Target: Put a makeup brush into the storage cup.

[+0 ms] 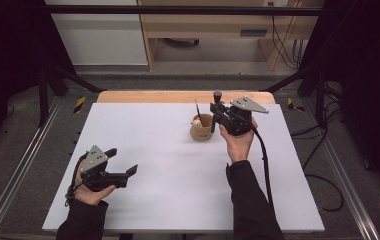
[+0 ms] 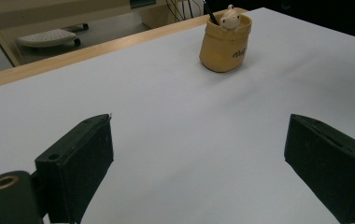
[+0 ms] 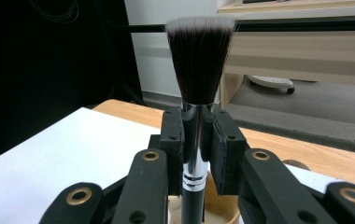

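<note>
Right gripper view: right gripper (image 3: pixel 196 140) jaws clamped on makeup brush (image 3: pixel 198 70), upright, above tan cup (image 1: pixel 201 128) far right of centre on tabletop (image 1: pixel 178 180) | left gripper (image 1: pixel 124 162) jaws apart, near left

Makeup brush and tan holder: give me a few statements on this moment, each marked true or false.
1. The right gripper is shut on the makeup brush. True.
2. The brush points bristles down. False: bristles point up.
3. The left gripper holds the tan holder. False: it is open, with the holder standing far off.
4. A thin dark stick stands in the holder. True.
5. The holder lies tipped over. False: it stands upright on the white table.
</note>
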Motion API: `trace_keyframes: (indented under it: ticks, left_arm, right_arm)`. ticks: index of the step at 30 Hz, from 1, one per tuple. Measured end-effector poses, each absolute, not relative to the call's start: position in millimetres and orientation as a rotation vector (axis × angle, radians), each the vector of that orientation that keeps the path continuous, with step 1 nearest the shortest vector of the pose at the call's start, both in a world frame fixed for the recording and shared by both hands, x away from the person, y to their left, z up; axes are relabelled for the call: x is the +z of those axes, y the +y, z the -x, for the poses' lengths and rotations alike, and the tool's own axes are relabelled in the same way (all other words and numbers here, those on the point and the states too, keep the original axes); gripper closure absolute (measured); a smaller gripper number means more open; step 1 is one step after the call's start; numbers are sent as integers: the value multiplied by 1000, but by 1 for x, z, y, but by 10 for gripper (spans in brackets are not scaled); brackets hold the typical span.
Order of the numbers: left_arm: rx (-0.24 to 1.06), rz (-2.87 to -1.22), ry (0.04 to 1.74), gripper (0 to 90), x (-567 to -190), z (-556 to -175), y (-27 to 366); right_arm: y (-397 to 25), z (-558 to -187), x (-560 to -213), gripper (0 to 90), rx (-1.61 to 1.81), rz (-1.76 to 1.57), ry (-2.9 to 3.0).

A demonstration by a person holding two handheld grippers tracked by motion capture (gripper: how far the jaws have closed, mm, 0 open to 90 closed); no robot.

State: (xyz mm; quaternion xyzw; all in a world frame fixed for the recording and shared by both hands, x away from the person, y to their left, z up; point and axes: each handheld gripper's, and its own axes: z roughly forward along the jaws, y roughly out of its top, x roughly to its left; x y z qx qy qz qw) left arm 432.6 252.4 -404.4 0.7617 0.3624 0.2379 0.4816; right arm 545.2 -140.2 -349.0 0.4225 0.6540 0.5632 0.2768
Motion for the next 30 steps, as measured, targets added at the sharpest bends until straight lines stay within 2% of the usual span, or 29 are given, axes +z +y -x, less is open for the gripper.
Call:
trace_keyframes:
  ticks: [17, 30]
  left_arm:
    - [579, -1844, 881, 76, -404, -433, 255]
    - [577, -1840, 879, 77, -403, -433, 257]
  right_arm:
    - [-132, -573, -344, 773, 1469, -1149, 1728]
    - [-127, -594, -356, 773, 1454, -1189, 1714]
